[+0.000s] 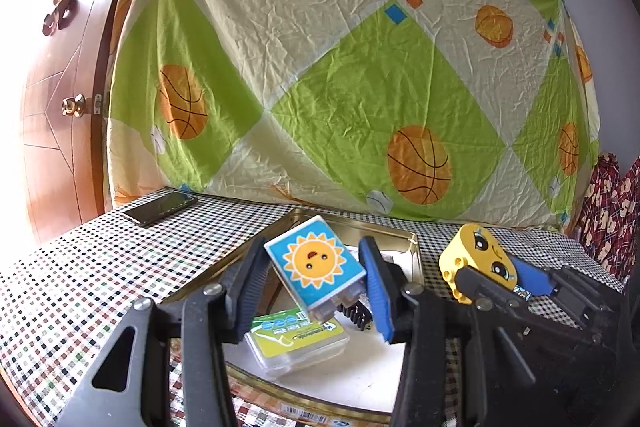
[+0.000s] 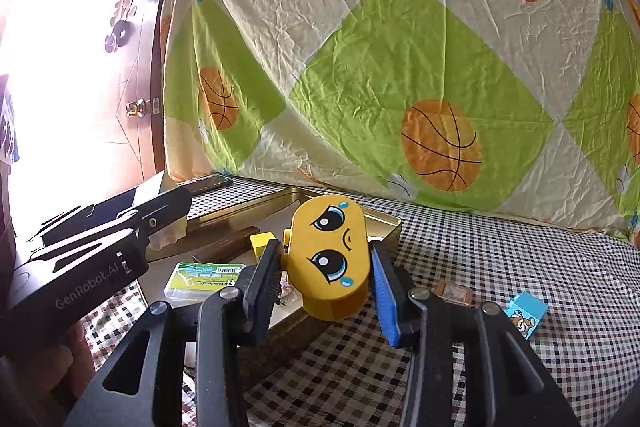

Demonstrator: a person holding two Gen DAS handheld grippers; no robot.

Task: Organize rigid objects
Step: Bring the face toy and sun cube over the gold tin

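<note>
Left gripper [image 1: 316,283] is clamped on a white block with a sun sticker [image 1: 314,265], held over the gold tin tray [image 1: 412,247]. Right gripper [image 2: 324,277] pinches a yellow crying-face block [image 2: 328,257] at the tray's edge. Underneath is a checkered tablecloth [image 2: 500,247]; a basketball-print sheet [image 1: 340,75] hangs behind, with a wooden door [image 1: 60,87] on the left.

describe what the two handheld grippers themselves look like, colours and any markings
Both are black plastic scissor-style linkages with silver pivot bolts. On the left gripper and the right gripper, one ribbed finger pad is black, the other blue. The left gripper's black body reads "GenRobot.AI" in grey lettering. No cables or sleeves show.
</note>
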